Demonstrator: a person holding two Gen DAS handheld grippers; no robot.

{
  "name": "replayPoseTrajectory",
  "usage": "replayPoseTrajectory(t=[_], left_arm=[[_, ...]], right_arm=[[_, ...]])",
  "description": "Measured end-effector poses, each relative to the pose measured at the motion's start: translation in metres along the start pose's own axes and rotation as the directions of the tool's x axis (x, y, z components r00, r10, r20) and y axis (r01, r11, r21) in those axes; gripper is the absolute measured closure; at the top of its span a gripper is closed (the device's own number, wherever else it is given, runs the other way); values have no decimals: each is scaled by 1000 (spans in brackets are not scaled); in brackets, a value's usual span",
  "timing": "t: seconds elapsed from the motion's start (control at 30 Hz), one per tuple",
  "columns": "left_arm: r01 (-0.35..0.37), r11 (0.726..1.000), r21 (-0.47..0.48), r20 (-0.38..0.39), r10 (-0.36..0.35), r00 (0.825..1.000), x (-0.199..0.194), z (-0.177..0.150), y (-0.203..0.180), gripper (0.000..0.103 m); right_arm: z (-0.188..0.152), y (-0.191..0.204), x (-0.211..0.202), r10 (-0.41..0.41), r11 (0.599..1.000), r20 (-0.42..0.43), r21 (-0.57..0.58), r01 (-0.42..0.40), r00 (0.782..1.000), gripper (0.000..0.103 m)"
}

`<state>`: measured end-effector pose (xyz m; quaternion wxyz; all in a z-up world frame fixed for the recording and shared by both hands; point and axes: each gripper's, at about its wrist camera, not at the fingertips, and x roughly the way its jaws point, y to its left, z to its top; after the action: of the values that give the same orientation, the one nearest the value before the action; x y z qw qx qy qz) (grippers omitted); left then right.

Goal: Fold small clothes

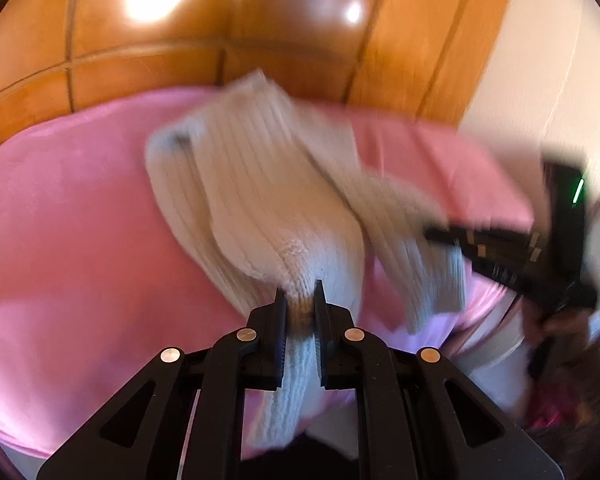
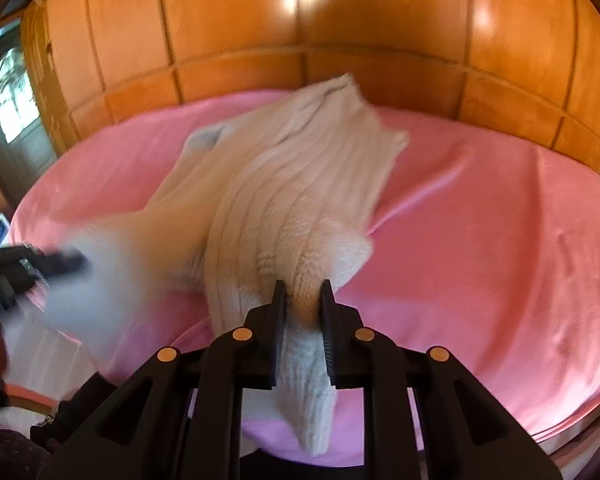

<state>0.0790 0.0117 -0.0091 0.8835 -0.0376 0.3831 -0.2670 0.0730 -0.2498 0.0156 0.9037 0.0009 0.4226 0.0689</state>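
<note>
A cream ribbed knit garment (image 1: 268, 184) lies stretched over a pink sheet (image 1: 60, 220), its near edge lifted. My left gripper (image 1: 300, 292) is shut on a bunched fold of its hem, and knit hangs down between the fingers. In the right wrist view my right gripper (image 2: 303, 292) is shut on another bunch of the same garment (image 2: 284, 184). Each gripper shows blurred in the other's view: the right gripper (image 1: 440, 236) clamping the knit at the right, the left gripper (image 2: 76, 264) at the left edge.
The pink sheet (image 2: 480, 240) covers a bed, with glossy wooden panelling (image 2: 300, 32) behind it. A hand (image 1: 556, 320) holds the right gripper's handle at the far right. A white wall (image 1: 560, 60) stands to the right of the panelling.
</note>
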Motion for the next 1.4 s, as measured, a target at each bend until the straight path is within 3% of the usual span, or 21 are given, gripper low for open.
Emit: replayPoseTrajectory(t=[0.17,0.27,0.37,0.47,0.53,0.6,0.63,0.67,0.7,0.73,0.8,0.83,0.9,0.97,1.0,1.03,1.1,1.17,1.23,1.3,1.4], left_arm=[[37,978,-205,193,3,981,-47,64,70,92],[-35,946,-321,251,121,960,-59,98,116,93],[-174,899,-401,250,290,924,-66,140,165,93],[-284,833,-474,207,419,884,-62,173,210,93],[-402,744,-534,142,547,825,-51,195,246,93],[-441,701,-560,92,582,808,-39,208,271,91],[-478,654,-587,45,615,787,-31,212,284,90],[-489,628,-605,29,631,775,-25,210,292,90],[-502,629,-594,20,635,772,-18,209,293,80],[-523,628,-577,7,643,765,-14,208,292,56],[-539,623,-566,13,661,751,-16,193,283,36],[-515,647,-562,37,642,766,-19,180,275,36],[-461,703,-541,28,564,826,-21,163,265,36],[-375,767,-520,20,450,893,-10,137,246,39],[-330,795,-510,15,391,920,-4,125,235,43],[-268,825,-497,6,312,950,5,110,221,45],[-161,859,-487,-4,182,983,21,87,194,45],[-33,867,-496,-13,30,999,39,63,164,45],[34,860,-509,-25,-54,998,53,47,139,45],[71,849,-524,-30,-101,994,69,37,122,45],[102,815,-570,-37,-150,988,87,27,107,45]], right_arm=[[17,-42,8,-194,981,16,-10,194,981,94],[37,-71,17,-295,956,28,3,295,955,95],[64,-104,23,-403,915,44,3,404,914,95],[107,-154,39,-542,840,30,48,540,840,95],[130,-191,51,-620,781,-10,88,619,784,95],[148,-224,65,-684,718,-61,114,686,727,95],[150,-241,65,-690,704,-93,143,696,718,95],[154,-251,68,-687,699,-116,164,696,717,93],[159,-266,75,-679,690,-156,197,697,717,91],[160,-273,76,-680,680,-171,216,701,713,82],[160,-279,77,-679,669,-183,245,702,711,61],[158,-276,75,-674,674,-173,252,694,718,49],[148,-258,70,-651,707,-138,249,662,747,44],[132,-229,62,-517,811,-97,261,523,850,44],[126,-215,61,-451,850,-88,261,457,888,44],[113,-192,60,-313,911,-82,257,324,946,45],[93,-160,62,-92,956,-83,270,112,992,47],[79,-129,73,96,957,-105,285,-63,990,54],[69,-104,86,239,926,-115,325,-191,964,59],[61,-88,100,324,893,-104,360,-268,940,62],[56,-77,125,387,854,-134,424,-300,912,68]])
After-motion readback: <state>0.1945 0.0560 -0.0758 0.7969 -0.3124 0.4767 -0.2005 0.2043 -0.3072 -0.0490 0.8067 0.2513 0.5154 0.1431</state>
